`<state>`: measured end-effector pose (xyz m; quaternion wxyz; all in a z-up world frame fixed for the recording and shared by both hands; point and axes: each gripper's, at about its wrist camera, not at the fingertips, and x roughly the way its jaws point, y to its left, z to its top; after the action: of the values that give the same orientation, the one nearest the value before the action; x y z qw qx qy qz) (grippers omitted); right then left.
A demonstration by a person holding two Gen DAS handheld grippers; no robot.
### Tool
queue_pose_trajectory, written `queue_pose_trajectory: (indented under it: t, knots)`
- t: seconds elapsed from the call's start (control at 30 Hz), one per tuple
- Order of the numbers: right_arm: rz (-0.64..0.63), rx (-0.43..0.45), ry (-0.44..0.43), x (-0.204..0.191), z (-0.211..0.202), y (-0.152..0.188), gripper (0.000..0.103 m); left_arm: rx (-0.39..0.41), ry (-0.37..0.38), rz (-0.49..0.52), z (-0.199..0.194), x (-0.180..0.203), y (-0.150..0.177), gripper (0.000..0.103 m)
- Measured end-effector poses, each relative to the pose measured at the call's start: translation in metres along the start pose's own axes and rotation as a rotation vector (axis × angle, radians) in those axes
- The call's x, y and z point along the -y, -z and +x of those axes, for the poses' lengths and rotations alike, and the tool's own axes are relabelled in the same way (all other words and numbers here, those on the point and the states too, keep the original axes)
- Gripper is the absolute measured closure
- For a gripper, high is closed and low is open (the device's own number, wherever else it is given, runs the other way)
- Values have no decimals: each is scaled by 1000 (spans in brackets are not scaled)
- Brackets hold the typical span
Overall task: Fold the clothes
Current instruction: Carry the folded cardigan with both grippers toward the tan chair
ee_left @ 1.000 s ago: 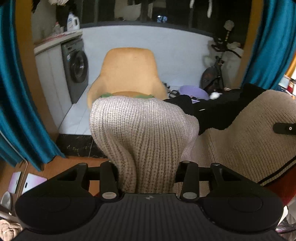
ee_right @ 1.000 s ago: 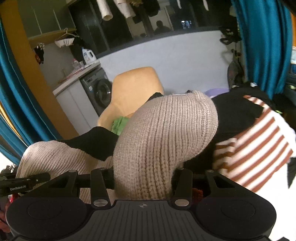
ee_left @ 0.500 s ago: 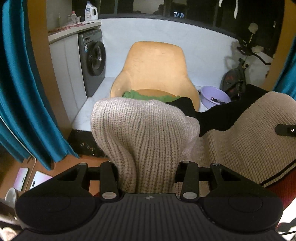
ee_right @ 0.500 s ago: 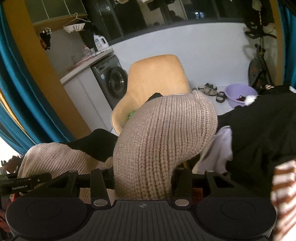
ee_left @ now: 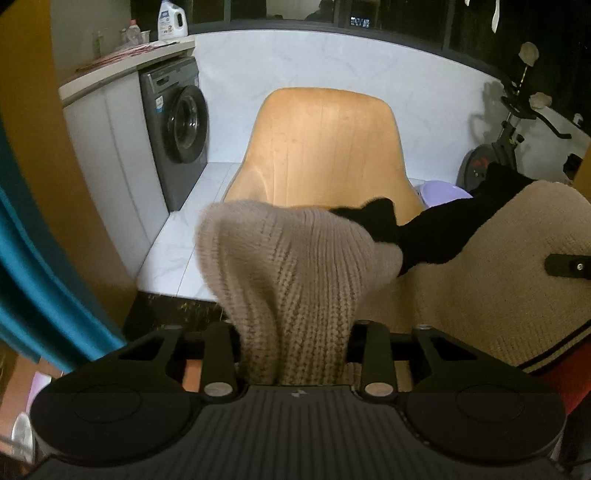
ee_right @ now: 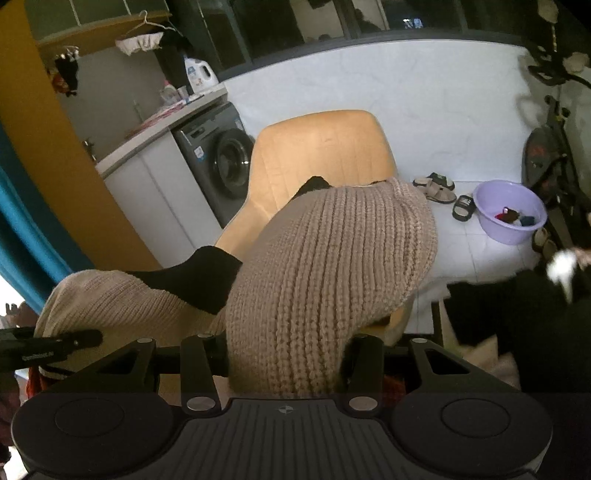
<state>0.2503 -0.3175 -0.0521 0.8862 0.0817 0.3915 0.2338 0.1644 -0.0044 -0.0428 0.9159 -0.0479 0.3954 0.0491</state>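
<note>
Beige knit sweater (ee_left: 295,266) held aloft in front of orange chair (ee_left: 325,147), bunched betw. left gripper (ee_left: 293,354) and right gripper (ee_right: 284,365); both sets of fingers clamped on fabric. Soft, bulky, stretchy, prob. medium wt; sags. Grip at shoulder seams/hem corners.

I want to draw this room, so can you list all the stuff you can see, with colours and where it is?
beige-and-black knitted sweater: one, held up in front of the chair
orange moulded chair: one, centre
grey washing machine: one, under left counter
white detergent bottle: one, on counter
lilac plastic basin: one, right floor
sandals: tan and black, beside basin
exercise bike: one, black, far right
teal curtain: left edge
left hand-held gripper: black, clamping sweater
right hand-held gripper: black, clamping sweater
</note>
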Motion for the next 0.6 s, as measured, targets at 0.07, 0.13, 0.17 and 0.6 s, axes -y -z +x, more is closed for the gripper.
queue_pose_trajectory:
  t: [0.07, 0.13, 0.17, 0.6]
  knots:
    - [-5, -5, 3, 3, 26, -21, 63, -19, 9, -18, 33, -9, -16, 88]
    - [-8, 9, -2, 5, 52, -38, 63, -46, 23, -45, 77, -20, -28, 89]
    - [-12, 14, -3, 6, 65, -47, 64, -59, 39, -57, 107, -27, -32, 89]
    - [-99, -11, 172, 26, 256, -187, 75, -213, 291, -186, 386, -51, -76, 88]
